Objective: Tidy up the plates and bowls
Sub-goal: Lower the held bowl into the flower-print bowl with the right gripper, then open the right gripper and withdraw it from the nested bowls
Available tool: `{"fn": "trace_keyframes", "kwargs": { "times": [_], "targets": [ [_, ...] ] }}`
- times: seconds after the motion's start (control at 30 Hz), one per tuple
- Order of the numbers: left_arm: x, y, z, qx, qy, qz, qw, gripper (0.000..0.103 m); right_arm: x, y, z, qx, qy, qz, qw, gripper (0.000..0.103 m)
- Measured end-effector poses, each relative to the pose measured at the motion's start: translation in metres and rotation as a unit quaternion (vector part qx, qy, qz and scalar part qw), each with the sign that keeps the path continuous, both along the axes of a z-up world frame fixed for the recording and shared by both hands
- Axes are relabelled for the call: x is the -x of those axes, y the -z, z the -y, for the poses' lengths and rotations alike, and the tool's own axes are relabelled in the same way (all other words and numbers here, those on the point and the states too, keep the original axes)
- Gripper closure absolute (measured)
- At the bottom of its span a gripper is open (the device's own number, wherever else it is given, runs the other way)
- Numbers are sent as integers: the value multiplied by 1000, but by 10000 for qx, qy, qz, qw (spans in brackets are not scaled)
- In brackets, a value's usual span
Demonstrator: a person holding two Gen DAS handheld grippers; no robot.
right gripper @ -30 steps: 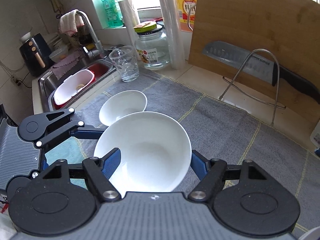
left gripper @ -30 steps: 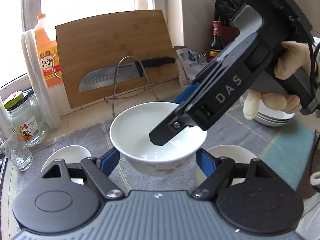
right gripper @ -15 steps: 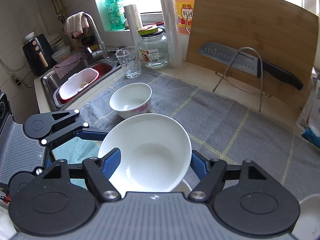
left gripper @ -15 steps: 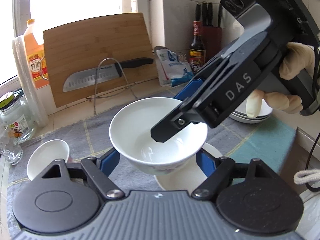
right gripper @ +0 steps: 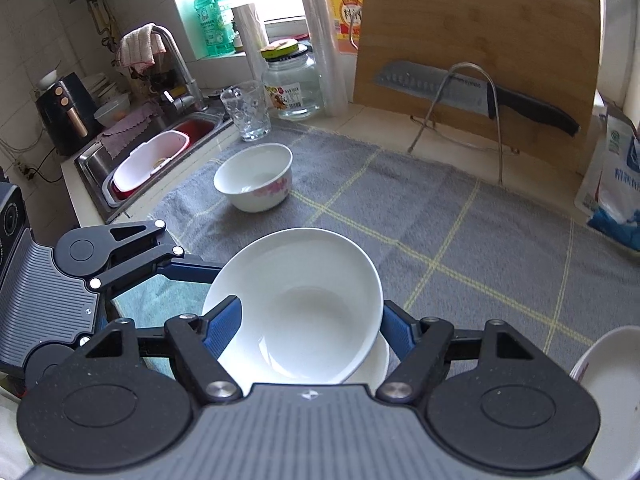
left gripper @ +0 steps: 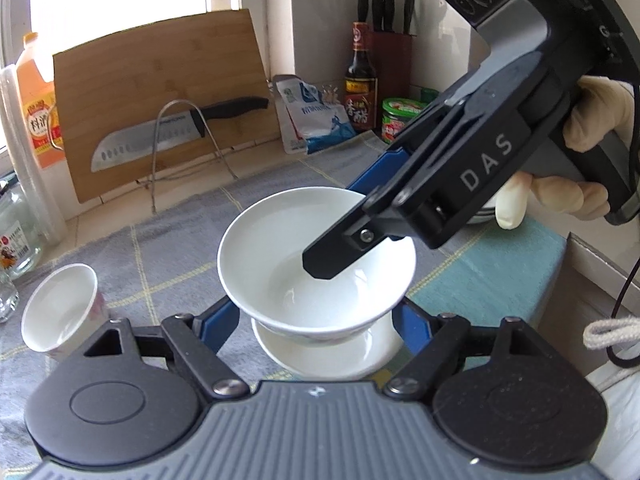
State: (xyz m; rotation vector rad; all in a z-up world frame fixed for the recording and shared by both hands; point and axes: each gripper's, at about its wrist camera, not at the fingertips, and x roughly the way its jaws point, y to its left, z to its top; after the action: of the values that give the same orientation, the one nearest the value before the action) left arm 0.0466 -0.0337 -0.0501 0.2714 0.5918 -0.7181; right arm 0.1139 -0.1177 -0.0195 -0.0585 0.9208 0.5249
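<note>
Both grippers clamp one white bowl (left gripper: 316, 256) from opposite sides, probably to keep it level for stacking. Left gripper (left gripper: 316, 320) jaws partly closed on its lower wall; right gripper (right gripper: 310, 332) jaws pinch near the rim. Bowl hangs just above a second bowl (left gripper: 328, 354) on the bench towel (right gripper: 460, 232); a third bowl (right gripper: 254, 178) sits well apart.

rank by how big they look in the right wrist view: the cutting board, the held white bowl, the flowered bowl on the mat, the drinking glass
1. cutting board
2. held white bowl, though it sits closest to the camera, so its real size against the board is unsure
3. flowered bowl
4. drinking glass
</note>
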Motion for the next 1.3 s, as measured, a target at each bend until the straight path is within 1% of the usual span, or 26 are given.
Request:
{"fn": "trace_keyframes", "kwargs": {
  "times": [0.3,0.93,1.3],
  "targets": [
    [-7,8,3,-109,27,-315,9994,20,-2,20,4,-19,96,-289,9995,23],
    [-12,13,9,-238,55,-430,9988,20,-5,31,4,49,120,-383,9992,23],
    [-14,14,10,-234,44,-473,9986,19,-6,35,4,51,153,-385,9991,23]
  ]
}}
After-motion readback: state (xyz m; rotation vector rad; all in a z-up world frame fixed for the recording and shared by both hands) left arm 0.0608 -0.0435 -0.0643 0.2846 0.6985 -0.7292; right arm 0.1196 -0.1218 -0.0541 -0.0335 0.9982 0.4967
